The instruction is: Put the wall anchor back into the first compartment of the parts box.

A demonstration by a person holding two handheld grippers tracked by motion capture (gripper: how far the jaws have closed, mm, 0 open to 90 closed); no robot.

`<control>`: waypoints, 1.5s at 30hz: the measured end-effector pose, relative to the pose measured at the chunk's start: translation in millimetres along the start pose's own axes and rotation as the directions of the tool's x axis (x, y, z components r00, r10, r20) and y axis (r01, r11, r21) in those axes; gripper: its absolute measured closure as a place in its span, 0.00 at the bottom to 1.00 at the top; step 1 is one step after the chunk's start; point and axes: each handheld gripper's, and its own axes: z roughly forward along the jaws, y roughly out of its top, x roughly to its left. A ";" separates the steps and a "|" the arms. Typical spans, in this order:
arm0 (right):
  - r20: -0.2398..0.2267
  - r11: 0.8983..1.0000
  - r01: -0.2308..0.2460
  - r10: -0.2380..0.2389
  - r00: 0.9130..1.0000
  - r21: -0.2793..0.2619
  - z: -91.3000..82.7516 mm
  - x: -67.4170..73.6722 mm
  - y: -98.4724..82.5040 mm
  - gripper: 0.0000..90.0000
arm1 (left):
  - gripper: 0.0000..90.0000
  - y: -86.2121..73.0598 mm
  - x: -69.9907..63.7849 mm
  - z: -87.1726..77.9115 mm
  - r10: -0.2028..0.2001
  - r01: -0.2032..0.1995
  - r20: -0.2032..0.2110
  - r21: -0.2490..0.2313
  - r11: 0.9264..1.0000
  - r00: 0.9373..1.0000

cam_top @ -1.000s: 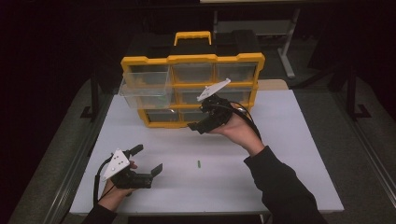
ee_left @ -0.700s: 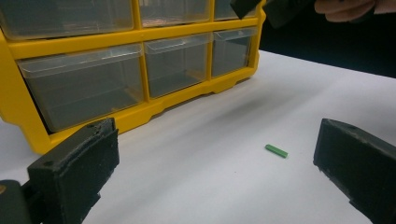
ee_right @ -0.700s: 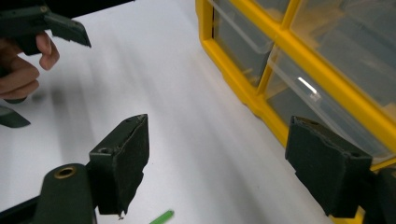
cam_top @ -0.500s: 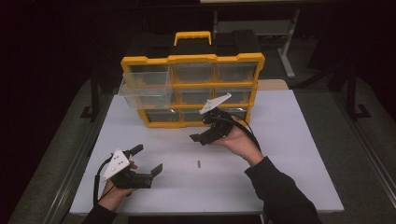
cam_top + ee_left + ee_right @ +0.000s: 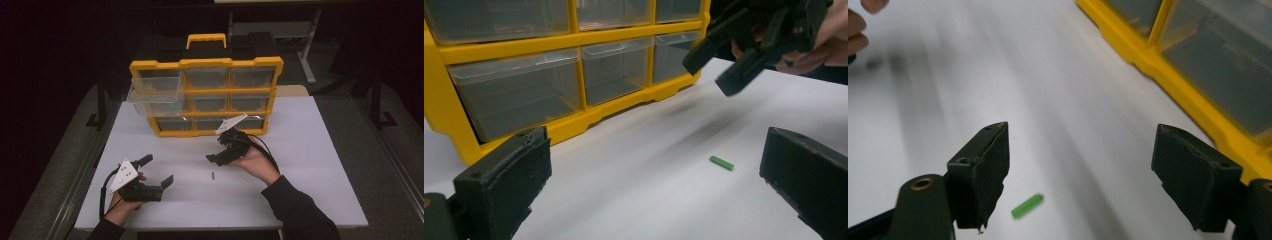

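Note:
A small green stick lies on the white table top, in front of a yellow drawer organizer. My right gripper hovers open just above and behind the stick, jaws pointing down and left. In the right gripper view its jaws stand wide apart with the green stick low between them, near the left jaw, untouched. My left gripper rests open near the table's front left. In the left gripper view, the stick lies ahead and the right gripper hangs above it.
One clear drawer at the organizer's left side is pulled out. The white table ends in edges to the front and right. A bench and frame legs stand in the dark beyond the organizer.
The right gripper has come down and toward me from in front of the organizer's lower drawers to just above the green stick. The left gripper has kept still.

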 end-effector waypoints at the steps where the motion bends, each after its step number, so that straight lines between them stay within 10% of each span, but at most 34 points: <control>1: -0.001 1.000 0.002 -0.002 1.000 0.002 1.1 0.3 -2.1 0.25 | 0.00 -0.1 0.3 -0.2 0.001 -0.001 0.000 0.001 1.000 1.000; 45: -0.079 0.986 -0.015 0.028 0.996 0.165 41.2 17.6 -37.0 0.72 | 0.00 -0.7 6.1 -2.7 -0.001 0.001 -0.013 -0.010 1.000 1.000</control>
